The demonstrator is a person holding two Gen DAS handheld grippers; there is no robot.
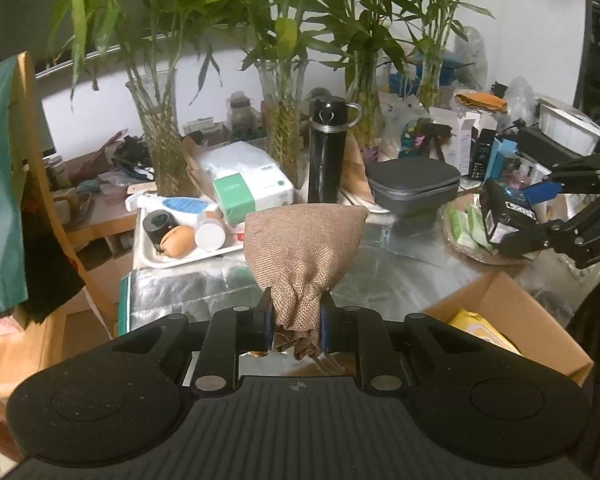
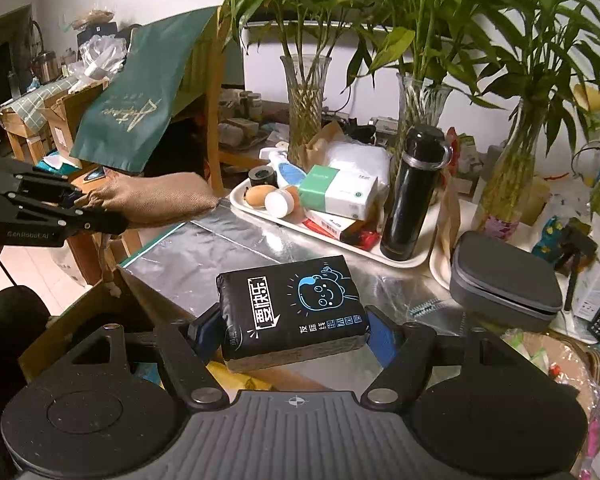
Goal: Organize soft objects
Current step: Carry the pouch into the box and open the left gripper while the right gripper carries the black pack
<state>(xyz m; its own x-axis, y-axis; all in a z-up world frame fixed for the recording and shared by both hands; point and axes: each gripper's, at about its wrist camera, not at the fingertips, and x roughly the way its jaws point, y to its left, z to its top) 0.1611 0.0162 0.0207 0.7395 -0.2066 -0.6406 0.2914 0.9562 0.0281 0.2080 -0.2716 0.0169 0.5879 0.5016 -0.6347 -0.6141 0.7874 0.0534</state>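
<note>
My left gripper (image 1: pixel 296 320) is shut on the gathered neck of a brown burlap pouch (image 1: pixel 304 240) and holds it above the foil-covered table; the pouch also shows in the right wrist view (image 2: pixel 156 198), with the left gripper (image 2: pixel 74 204) at the left. My right gripper (image 2: pixel 290 328) is shut on a black tissue pack (image 2: pixel 292 308) with a blue cartoon face, held above the table. In the left wrist view the right gripper (image 1: pixel 508 216) holds the pack (image 1: pixel 504 212) at the right. An open cardboard box (image 1: pixel 512 320) with a yellow packet (image 1: pixel 480 328) inside sits below.
A white tray (image 2: pixel 312 232) holds egg-shaped items, jars and a green-white tissue box (image 2: pixel 336 192). A black flask (image 2: pixel 412 192), a grey zip case (image 2: pixel 504 288), glass vases with bamboo (image 1: pixel 164 136) and a wicker basket (image 1: pixel 472 236) crowd the table. A wooden chair with a green bag (image 2: pixel 140 92) stands left.
</note>
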